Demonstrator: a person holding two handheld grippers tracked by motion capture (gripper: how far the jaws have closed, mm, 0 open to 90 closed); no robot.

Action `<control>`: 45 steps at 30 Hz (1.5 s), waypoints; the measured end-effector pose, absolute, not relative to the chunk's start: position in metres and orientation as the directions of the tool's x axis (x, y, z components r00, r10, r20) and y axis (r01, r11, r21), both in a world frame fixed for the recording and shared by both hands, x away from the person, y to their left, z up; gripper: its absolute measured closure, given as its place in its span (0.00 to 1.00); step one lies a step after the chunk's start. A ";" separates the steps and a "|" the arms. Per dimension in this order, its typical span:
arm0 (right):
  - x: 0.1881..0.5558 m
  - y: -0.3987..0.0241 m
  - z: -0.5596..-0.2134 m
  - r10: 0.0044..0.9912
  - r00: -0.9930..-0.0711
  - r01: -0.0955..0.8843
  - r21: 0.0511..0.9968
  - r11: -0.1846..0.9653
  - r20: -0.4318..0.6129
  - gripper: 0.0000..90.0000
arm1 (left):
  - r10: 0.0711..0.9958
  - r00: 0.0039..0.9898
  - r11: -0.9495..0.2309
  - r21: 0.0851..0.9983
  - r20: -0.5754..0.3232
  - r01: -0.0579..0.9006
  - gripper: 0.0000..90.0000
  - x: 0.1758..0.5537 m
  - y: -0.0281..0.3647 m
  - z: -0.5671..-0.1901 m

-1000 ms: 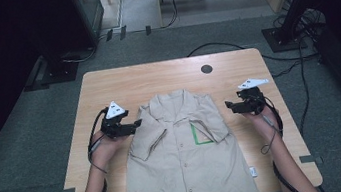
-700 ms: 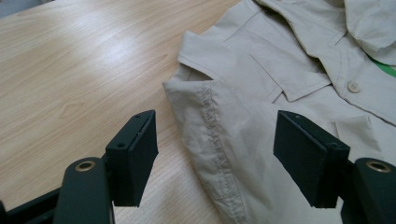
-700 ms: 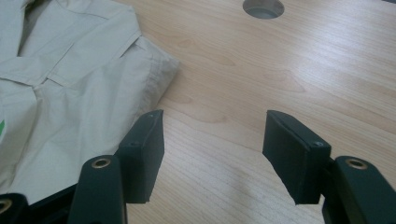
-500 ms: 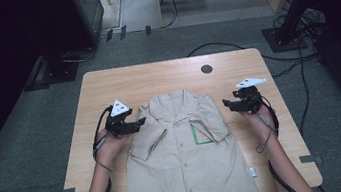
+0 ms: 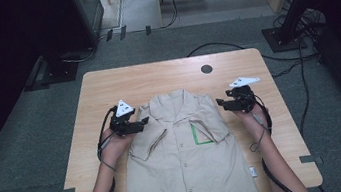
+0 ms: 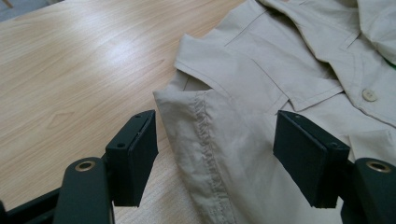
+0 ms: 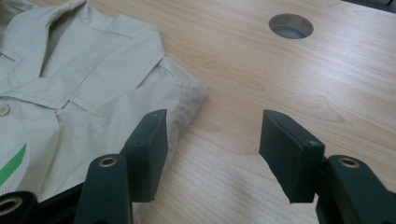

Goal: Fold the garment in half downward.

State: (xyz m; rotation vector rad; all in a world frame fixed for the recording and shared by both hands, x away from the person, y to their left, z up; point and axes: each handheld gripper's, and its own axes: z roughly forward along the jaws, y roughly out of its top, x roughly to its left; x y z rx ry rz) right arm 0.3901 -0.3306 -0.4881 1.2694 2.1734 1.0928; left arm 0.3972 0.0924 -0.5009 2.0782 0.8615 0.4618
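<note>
A beige short-sleeved shirt [image 5: 187, 159] lies buttoned and face up on the wooden table [image 5: 156, 78], both sleeves folded in over its front. A green mark [image 5: 199, 135] shows by the right sleeve. My left gripper [image 5: 145, 122] sits low at the shirt's left shoulder. It is open, and the folded shoulder edge [image 6: 201, 116] lies between its jaws [image 6: 215, 135] untouched. My right gripper [image 5: 220, 102] is at the right shoulder, open, and its jaws have just been closing. Bare table lies between them [image 7: 212, 135], with the shirt's edge [image 7: 187, 98] beside the left jaw.
A round cable hole [image 5: 206, 69] sits in the table beyond the collar, also seen in the right gripper view [image 7: 290, 25]. Bare wood runs along both sides of the shirt. Cables and dark stands crowd the carpet around the table.
Both hands stay almost where they were at the shirt's shoulders. The shirt lies as before.
</note>
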 end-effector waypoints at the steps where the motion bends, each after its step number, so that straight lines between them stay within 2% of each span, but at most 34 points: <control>1: 0.390 -0.329 -0.488 0.857 -0.514 0.545 0.787 0.290 0.040 0.49 | 0.713 0.701 -0.430 0.802 0.020 0.415 0.34 0.397 0.092 -0.501; 23: 0.399 -0.306 -0.498 0.836 -0.545 0.551 0.778 0.303 0.061 0.54 | 0.710 0.703 -0.448 0.792 0.034 0.414 0.34 0.402 0.085 -0.506; 34: 0.408 -0.295 -0.508 0.836 -0.546 0.577 0.750 0.324 0.058 0.60 | 0.712 0.702 -0.461 0.780 0.039 0.423 0.34 0.404 0.085 -0.510; 45: 0.411 -0.287 -0.513 0.842 -0.539 0.587 0.728 0.355 0.025 0.72 | 0.719 0.693 -0.460 0.775 0.040 0.433 0.34 0.406 0.087 -0.514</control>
